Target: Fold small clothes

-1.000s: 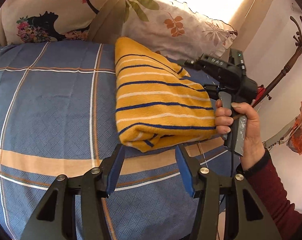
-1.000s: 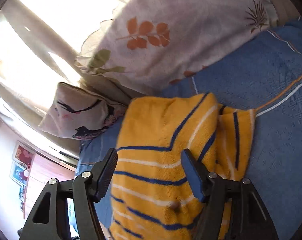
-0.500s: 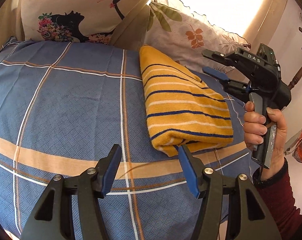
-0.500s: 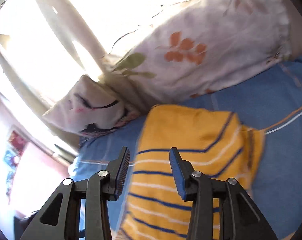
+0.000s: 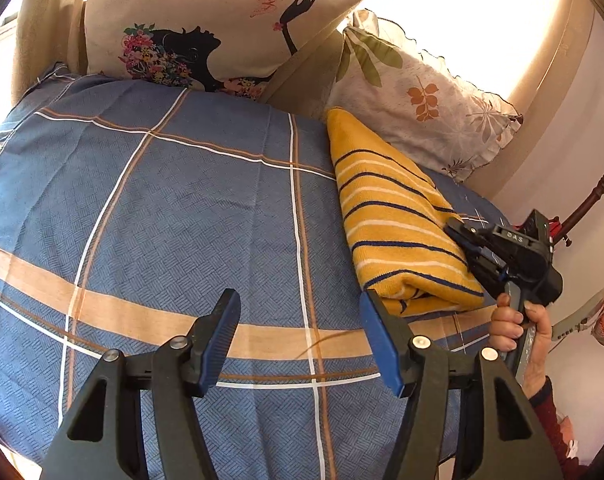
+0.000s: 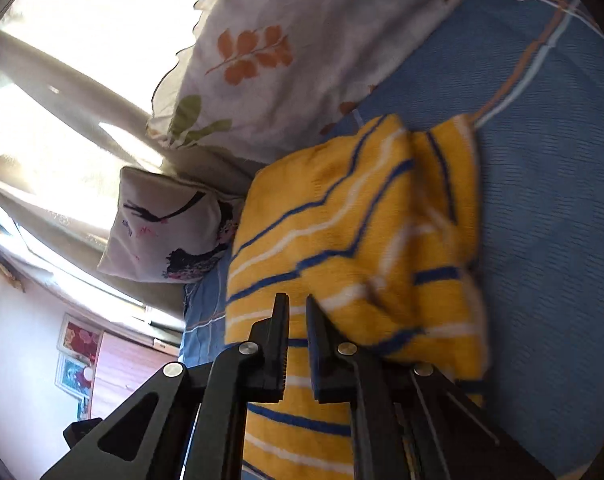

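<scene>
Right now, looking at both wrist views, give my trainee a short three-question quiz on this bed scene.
1. True or false: the left hand-held gripper is clamped on the yellow striped garment.
2. Which lies nearer the garment: A) the leaf-print pillow or B) the silhouette pillow?
3. Fill in: the right hand-held gripper has its jaws nearly ____.

Key: 1 false, it is open over the blue checked bedsheet; 2 A; 3 closed, with a narrow gap showing.

You have open blue checked bedsheet (image 5: 174,216) left of the folded yellow striped garment (image 5: 393,232). Behind it, the leaf-print pillow (image 5: 425,108) and silhouette-print pillow (image 5: 206,24) block passage; wall closes the right.
</scene>
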Motion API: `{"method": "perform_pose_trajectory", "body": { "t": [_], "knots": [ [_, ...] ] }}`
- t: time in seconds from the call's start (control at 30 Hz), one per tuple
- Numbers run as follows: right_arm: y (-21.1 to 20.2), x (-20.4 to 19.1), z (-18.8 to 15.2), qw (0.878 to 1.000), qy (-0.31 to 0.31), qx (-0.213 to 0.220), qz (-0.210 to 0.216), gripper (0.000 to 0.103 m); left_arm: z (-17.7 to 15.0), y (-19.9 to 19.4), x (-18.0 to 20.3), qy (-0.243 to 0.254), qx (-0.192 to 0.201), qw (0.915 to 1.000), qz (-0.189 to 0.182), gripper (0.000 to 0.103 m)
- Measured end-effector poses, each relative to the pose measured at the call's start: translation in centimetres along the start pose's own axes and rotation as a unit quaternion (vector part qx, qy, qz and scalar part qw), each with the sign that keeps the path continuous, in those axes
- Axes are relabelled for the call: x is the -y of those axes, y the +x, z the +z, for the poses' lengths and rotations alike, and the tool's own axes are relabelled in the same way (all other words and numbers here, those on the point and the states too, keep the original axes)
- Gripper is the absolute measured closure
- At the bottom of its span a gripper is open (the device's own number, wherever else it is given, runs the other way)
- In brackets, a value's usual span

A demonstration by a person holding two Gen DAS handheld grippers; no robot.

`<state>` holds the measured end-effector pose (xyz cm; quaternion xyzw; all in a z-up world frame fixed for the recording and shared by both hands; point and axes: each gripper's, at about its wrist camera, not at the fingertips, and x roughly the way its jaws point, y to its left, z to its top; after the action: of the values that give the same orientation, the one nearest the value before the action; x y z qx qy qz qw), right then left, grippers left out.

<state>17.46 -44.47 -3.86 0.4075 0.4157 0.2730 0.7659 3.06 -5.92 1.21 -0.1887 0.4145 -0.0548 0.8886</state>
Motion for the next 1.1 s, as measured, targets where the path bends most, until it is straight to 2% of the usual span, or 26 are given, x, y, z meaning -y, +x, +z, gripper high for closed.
{"method": "perform_pose_trajectory", "body": {
  "t": [0.03,0.07,0.13,0.2,0.23,0.43,0.6,0.83,1.1],
  "knots": [
    [-1.1,0.4,-0.1,1.0,0.013,0.004,0.007,0.098,0.0,0.2,0.1,0.0,-0.003,1.0,-0.002,0.042],
    [-2.1,0.3,-0.4,1.0,0.015,0.017,-0.003,0.097,-0.1,0.3,0.3,0.003,-0.006,1.0,-0.002,0.042],
    [-4.4,-1.0,-0.9,0.998,-0.019,0.052,-0.043,0.09,-0.2,0.3,0.8,0.008,-0.009,0.9999,-0.001,0.042],
    [-6.2,-2.8,-1.6,0.989,-0.057,0.091,-0.102,0.037,-0.4,0.0,1.3,0.013,-0.007,0.9999,0.0,0.042],
    [-7.3,-3.3,-2.0,0.985,-0.068,0.111,-0.115,0.034,-0.5,-0.3,1.6,0.017,-0.003,0.9998,0.004,0.042],
    [-9.4,-5.3,-5.5,0.979,-0.097,0.129,-0.124,0.033,-0.9,-1.7,3.0,0.038,0.022,0.9981,0.043,0.036],
    [-8.7,-6.7,-8.4,0.971,-0.141,0.116,-0.154,0.033,-1.7,-2.6,4.6,0.06,0.034,0.9955,0.065,0.035],
    [-9.5,-7.7,-10.8,0.966,-0.168,0.11,-0.164,0.033,-3.1,-4.2,6.5,0.096,0.055,0.9887,0.102,0.033],
    [-10.7,-9.0,-13.2,0.952,-0.209,0.119,-0.192,0.028,-4.0,-5.3,7.1,0.096,0.06,0.9879,0.106,0.03]
  ]
}}
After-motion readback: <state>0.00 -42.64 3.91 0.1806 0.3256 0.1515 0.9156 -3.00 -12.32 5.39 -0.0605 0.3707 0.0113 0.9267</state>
